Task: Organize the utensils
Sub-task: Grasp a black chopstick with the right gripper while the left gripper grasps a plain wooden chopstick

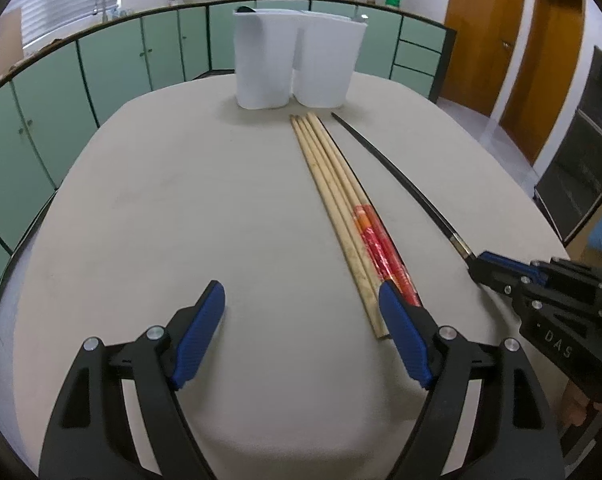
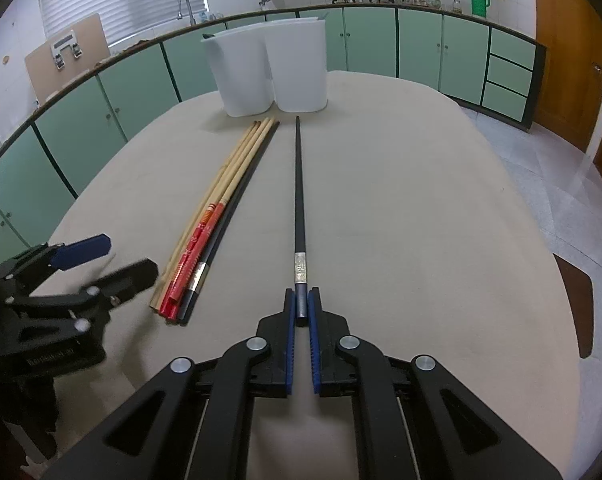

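The right gripper (image 2: 301, 305) is clenched on the butt end of a long, slender black chopstick with a silver band near its handle (image 2: 298, 200), blue pads pressing it from both sides while the tapered tip points away toward the two white plastic utensil holders (image 2: 267, 72) at the far end of the beige cloth-covered tabletop (image 2: 421, 220). The grip sits right at the very end, so lifting it well probably means raising the butt gently and keeping the wrist steady — a long stick held this far back will want to pivot or droop, and its tip should clear the holder rim before being lowered in. The black chopstick lies alone, well apart from the bundle of pale wooden chopsticks, some with red-printed handles (image 1: 341, 200), which rests parallel to it on its left, a second dark stick along that bundle's near edge. The left gripper (image 1: 301, 332) hangs released, its jaws wide over bare cloth, one blue pad just beside the bundle's near ends — holding nothing.
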`<action>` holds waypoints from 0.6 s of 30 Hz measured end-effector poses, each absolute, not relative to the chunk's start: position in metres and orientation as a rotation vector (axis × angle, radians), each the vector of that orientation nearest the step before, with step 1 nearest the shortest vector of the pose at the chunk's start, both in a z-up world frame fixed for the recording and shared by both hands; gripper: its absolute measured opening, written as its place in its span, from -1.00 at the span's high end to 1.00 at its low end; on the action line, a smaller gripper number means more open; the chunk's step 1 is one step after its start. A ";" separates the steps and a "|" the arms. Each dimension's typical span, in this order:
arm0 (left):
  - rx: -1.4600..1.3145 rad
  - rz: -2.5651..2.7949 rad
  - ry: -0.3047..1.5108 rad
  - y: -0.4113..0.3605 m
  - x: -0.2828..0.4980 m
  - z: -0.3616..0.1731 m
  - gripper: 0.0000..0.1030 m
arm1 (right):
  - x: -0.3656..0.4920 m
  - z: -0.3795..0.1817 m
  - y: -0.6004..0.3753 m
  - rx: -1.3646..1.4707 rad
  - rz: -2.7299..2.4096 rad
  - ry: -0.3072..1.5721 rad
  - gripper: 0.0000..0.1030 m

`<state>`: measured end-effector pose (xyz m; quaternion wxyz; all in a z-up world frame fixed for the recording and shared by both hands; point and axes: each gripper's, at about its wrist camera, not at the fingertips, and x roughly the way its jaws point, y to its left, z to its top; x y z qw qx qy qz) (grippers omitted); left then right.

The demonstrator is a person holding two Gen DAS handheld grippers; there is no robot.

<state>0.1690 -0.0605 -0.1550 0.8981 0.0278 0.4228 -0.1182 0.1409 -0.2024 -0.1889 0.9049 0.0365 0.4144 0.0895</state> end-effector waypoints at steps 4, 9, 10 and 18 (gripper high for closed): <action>0.070 -0.229 0.895 -0.062 0.173 -0.158 -0.52 | 0.141 -0.189 -0.204 0.080 0.188 0.857 0.87; 0.060 -0.192 0.893 -0.049 0.174 -0.158 -0.53 | 0.142 -0.189 -0.205 0.085 0.191 0.856 0.87; 0.062 -0.186 0.892 -0.048 0.174 -0.158 -0.52 | 0.141 -0.190 -0.205 0.086 0.192 0.856 0.87; 0.063 -0.208 0.866 -0.040 0.158 -0.153 -0.50 | 0.135 -0.189 -0.205 0.072 0.234 0.847 0.67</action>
